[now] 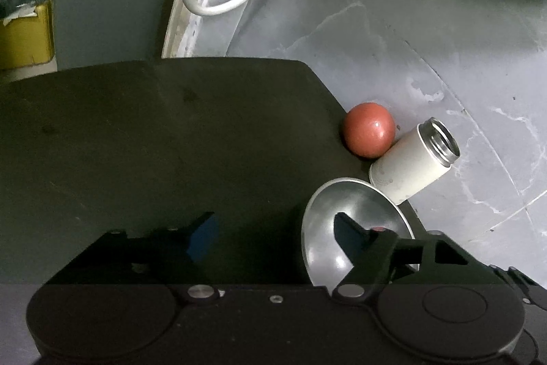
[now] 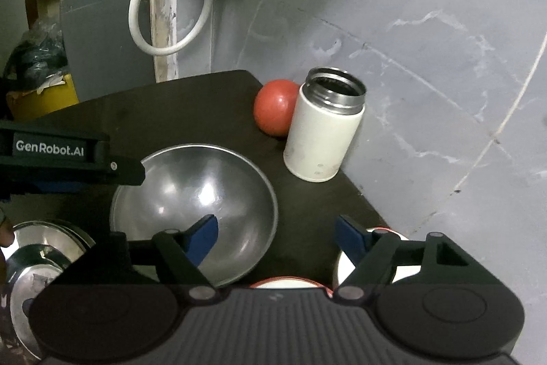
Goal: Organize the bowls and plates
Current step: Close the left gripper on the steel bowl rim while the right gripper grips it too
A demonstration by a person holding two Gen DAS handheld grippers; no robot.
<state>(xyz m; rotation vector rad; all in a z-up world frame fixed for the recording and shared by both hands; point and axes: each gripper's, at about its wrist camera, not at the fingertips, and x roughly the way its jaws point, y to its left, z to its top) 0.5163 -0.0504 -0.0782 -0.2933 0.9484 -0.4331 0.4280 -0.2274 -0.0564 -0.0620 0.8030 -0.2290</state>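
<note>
Bench (image 2: 191, 105) space is tight: the dark top ends at a cut corner near the grey wall, so any lift of the big steel bowl (image 2: 195, 194) should, in my judgement, go straight up and inward, away from the edge. That bowl is the largest piece: a wide, shallow metal dish, dull grey inside with two bright glints, standing upright near the middle of the bench. In the left wrist view its rim (image 1: 355, 183) shows just beside the white flask.

The left gripper (image 1: 273, 236) has its fingers spread, with one finger (image 1: 348, 228) over the inside of the bowl and the other out over bare bench, so the rim lies between them. Closing squarely on the rim wall, not on the sloped inside, looks the safer hold, since smooth steel may slip.

The right gripper (image 2: 277, 233) also has its fingers spread and holds nothing; one blue pad (image 2: 205, 235) hangs over the bowl's near side.

To the left lie stacked shiny steel dishes (image 2: 41, 255), likely the place for nesting. Red-rimmed white crockery (image 2: 283, 283) peeks out low down, mostly hidden.

The white flask (image 2: 321, 132), open-topped, stands by a red ball (image 2: 273, 108), touching or nearly so; both are worth avoiding.
</note>
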